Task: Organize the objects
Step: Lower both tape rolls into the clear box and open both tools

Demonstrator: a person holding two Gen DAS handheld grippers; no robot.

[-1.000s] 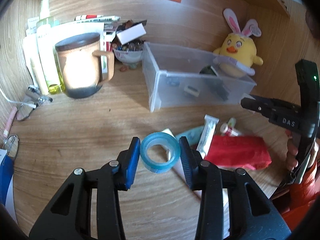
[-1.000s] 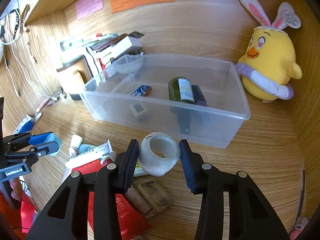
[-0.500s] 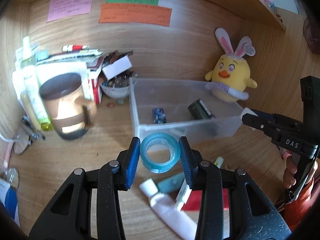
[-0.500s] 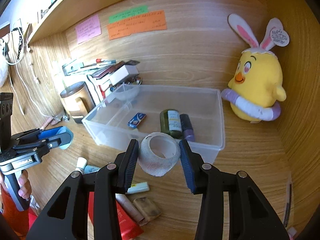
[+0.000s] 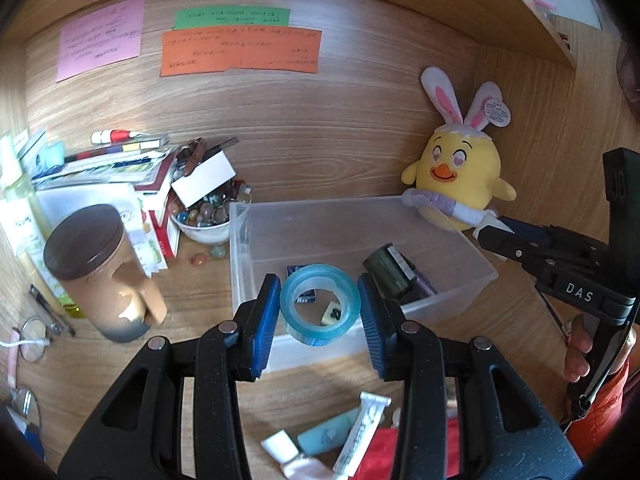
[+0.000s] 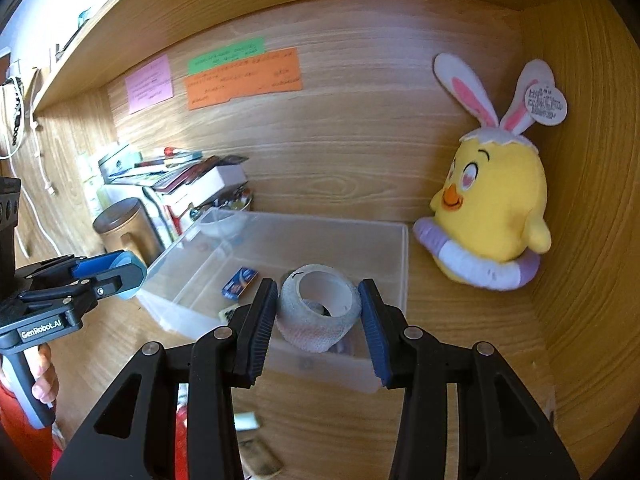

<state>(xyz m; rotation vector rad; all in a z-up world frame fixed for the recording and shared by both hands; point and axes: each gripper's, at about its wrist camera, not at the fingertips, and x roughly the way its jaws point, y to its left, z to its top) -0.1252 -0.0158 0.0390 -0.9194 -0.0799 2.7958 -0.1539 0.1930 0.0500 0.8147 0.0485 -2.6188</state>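
Observation:
My left gripper [image 5: 319, 306] is shut on a blue tape roll [image 5: 320, 278] and holds it above the near edge of the clear plastic bin [image 5: 448, 240]. My right gripper [image 6: 319, 312] is shut on a white gauze roll [image 6: 316, 328] and holds it above the bin's near right part [image 6: 256, 224]. The bin holds a small blue box [image 6: 239, 283], a dark green bottle [image 5: 386, 270] and a die [image 5: 331, 314]. The left gripper also shows at the left of the right wrist view [image 6: 100, 276].
A yellow chick plush [image 6: 492, 208] stands right of the bin. A brown lidded mug [image 5: 98, 272], a bowl of stones [image 5: 206, 222] and stacked books [image 5: 116, 164] are at the left. Tubes [image 5: 356, 444] and a red packet [image 5: 384, 452] lie in front of the bin.
Both grippers have risen and moved forward with their rolls, from over the clutter in front of the bin to above the bin's near edge.

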